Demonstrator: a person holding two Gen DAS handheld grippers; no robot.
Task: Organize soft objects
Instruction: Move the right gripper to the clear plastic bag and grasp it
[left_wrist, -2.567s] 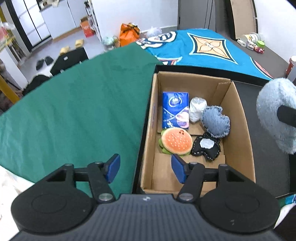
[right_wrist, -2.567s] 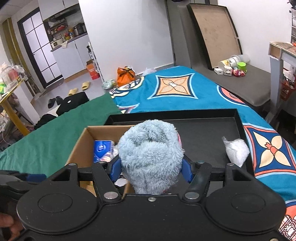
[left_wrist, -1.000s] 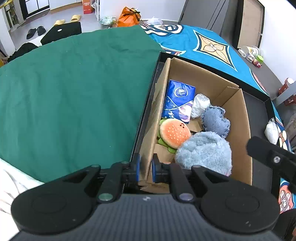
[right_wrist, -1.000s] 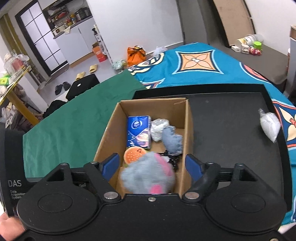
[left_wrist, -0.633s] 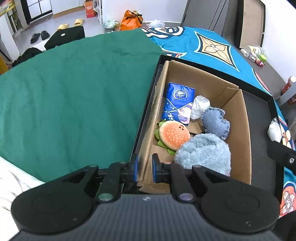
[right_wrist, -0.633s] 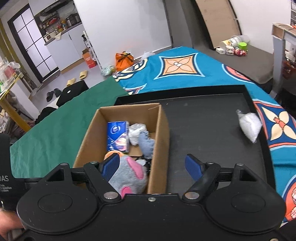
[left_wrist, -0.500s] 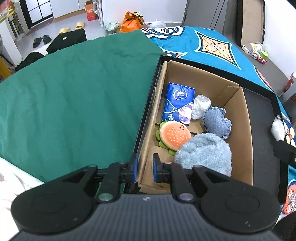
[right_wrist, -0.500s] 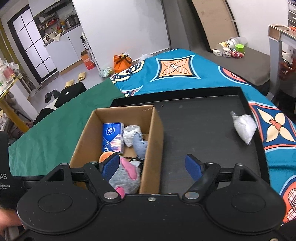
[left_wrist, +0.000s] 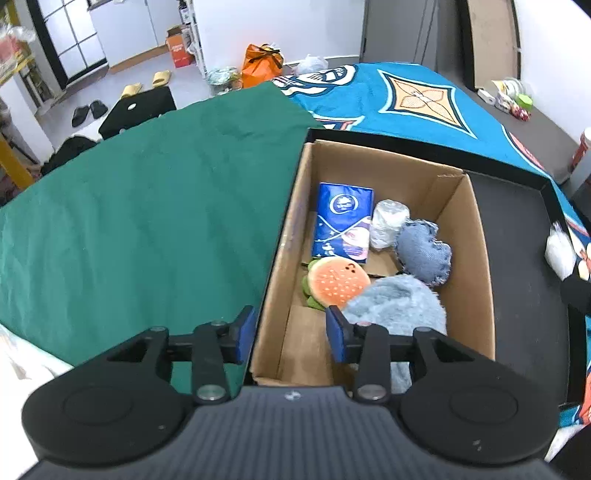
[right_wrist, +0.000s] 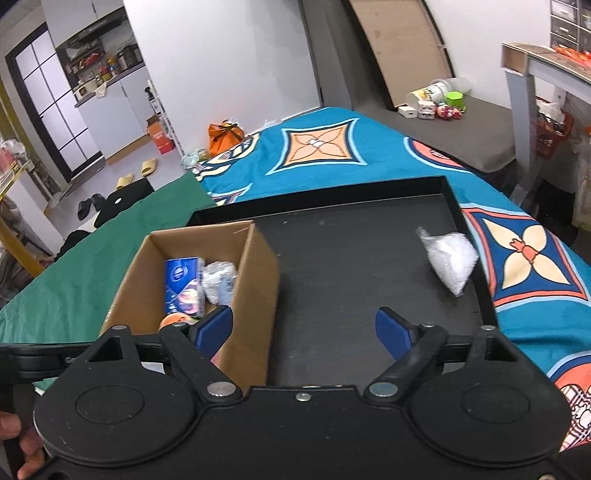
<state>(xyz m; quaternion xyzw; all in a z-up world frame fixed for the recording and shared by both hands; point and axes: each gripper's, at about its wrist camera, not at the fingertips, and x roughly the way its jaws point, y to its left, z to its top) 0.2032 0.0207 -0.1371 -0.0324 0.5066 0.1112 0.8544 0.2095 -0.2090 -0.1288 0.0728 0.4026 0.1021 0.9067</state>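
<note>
Nearest the left wrist camera, the left gripper (left_wrist: 290, 334) straddles the near left wall of the cardboard box (left_wrist: 476, 258), its jaws opening, one blue pad outside the wall and one inside, neither pressing on the cardboard. Just past the inner pad lies a fluffy blue plush (left_wrist: 397, 304) on the near floor of the box, touching a burger-shaped toy (left_wrist: 338, 282) to its left. Farther in lie a denim heart (left_wrist: 424, 251), a white wrapped bundle (left_wrist: 388, 221) and a blue tissue pack (left_wrist: 343, 223) against the left wall (its printed face up).

Over on the right, the right gripper (right_wrist: 304, 332) hangs above the black tray (right_wrist: 351, 251), jaws wide and opening further, with nothing between them; its left pad sits over the right wall of the box, its right pad over bare tray. A small white bag (right_wrist: 450, 264) lies alone on the tray near its right rim, well apart from the box.

Beyond the tray, a green cloth (left_wrist: 147, 206) covers the left side of the surface and a blue patterned blanket (right_wrist: 317, 147) the far and right side. At the lower left edge of the right wrist view, a hand's fingertips (right_wrist: 22, 446) show.
</note>
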